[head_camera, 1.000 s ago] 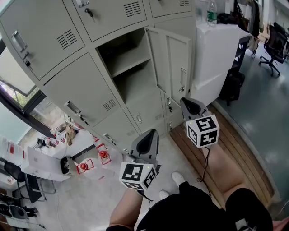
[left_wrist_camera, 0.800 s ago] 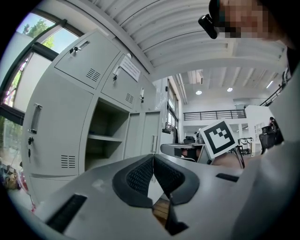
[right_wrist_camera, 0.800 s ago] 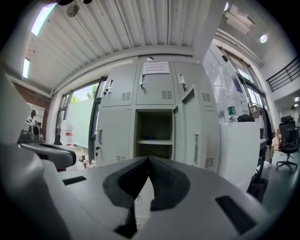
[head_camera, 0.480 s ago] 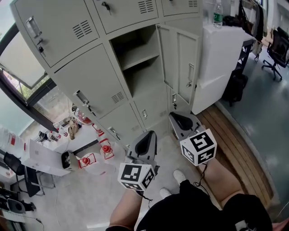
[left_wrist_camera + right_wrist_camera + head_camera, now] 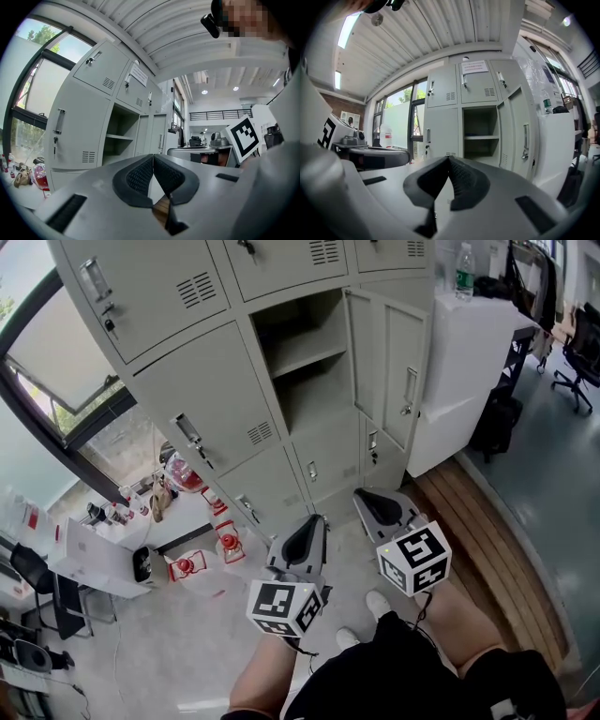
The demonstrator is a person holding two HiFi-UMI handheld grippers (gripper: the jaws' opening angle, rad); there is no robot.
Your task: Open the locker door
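Observation:
A pale grey bank of lockers (image 5: 187,399) stands ahead. One middle compartment (image 5: 305,362) is open and shows a shelf, and its door (image 5: 398,367) hangs swung out to the right with a handle (image 5: 410,390). The same open compartment (image 5: 479,133) and door (image 5: 520,133) face the right gripper view. My left gripper (image 5: 305,538) and right gripper (image 5: 380,507) are both held low, well short of the lockers, both shut and empty. In the left gripper view the closed pads (image 5: 140,176) meet in front of the open compartment (image 5: 117,138).
A white cabinet (image 5: 469,352) with a bottle (image 5: 464,270) on top stands right of the lockers. Red items (image 5: 202,554) and clutter lie on the floor at left beside a white box (image 5: 94,559). A wooden platform (image 5: 497,549) runs at right. An office chair (image 5: 581,343) sits far right.
The view has shifted, so the lockers sit further right and higher. My right gripper has dropped lower and back from the open door. The left gripper has barely moved.

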